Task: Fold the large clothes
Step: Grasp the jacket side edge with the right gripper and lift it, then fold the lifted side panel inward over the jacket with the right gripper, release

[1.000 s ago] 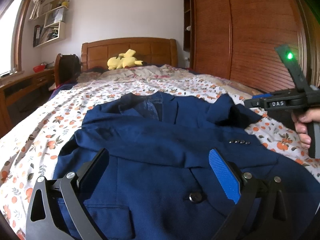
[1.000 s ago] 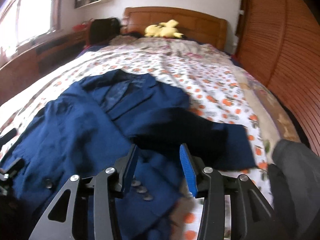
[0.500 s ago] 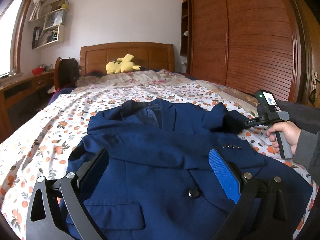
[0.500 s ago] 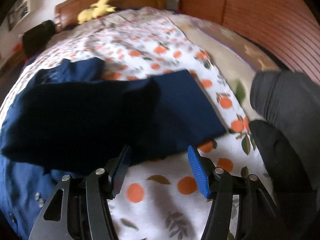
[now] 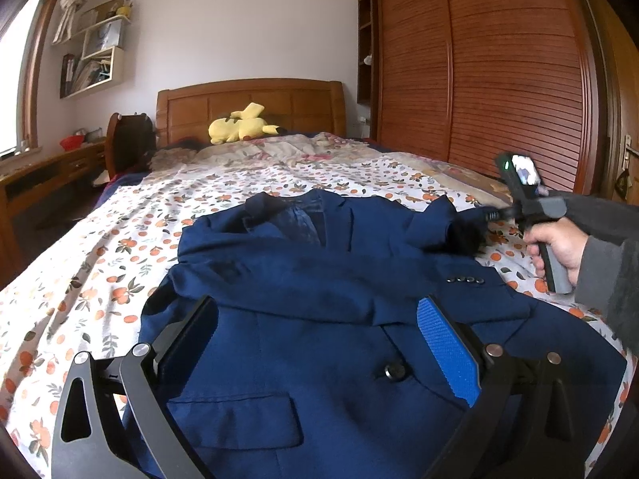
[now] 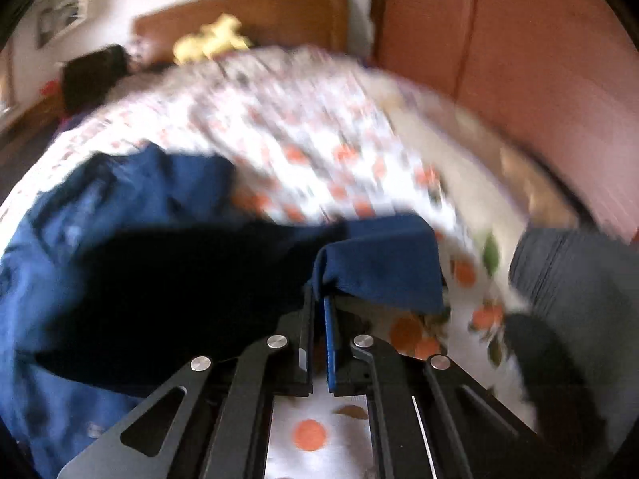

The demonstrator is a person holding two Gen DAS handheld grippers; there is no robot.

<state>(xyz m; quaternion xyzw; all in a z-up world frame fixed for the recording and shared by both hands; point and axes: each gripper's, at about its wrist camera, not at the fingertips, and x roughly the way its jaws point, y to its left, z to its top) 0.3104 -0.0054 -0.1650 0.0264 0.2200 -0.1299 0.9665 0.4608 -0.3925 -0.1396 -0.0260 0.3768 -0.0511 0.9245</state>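
A navy blue jacket (image 5: pixel 319 319) lies front-up on the bed with one sleeve folded across its chest. My left gripper (image 5: pixel 315 343) is open and empty, hovering over the jacket's lower front near a button. My right gripper (image 6: pixel 318 303) is shut on the edge of the jacket's right sleeve (image 6: pixel 379 267); the right wrist view is blurred by motion. In the left wrist view the right gripper (image 5: pixel 479 219) is held by a hand at the jacket's right shoulder.
The bed has an orange-flowered sheet (image 5: pixel 100 247) and a wooden headboard (image 5: pixel 247 103) with a yellow plush toy (image 5: pixel 239 123) in front. A wooden wardrobe (image 5: pixel 499 80) stands on the right, a desk (image 5: pixel 40 175) on the left.
My right gripper has moved to the sleeve at the jacket's right side and closed on its edge. My left gripper has risen a little and stayed open.
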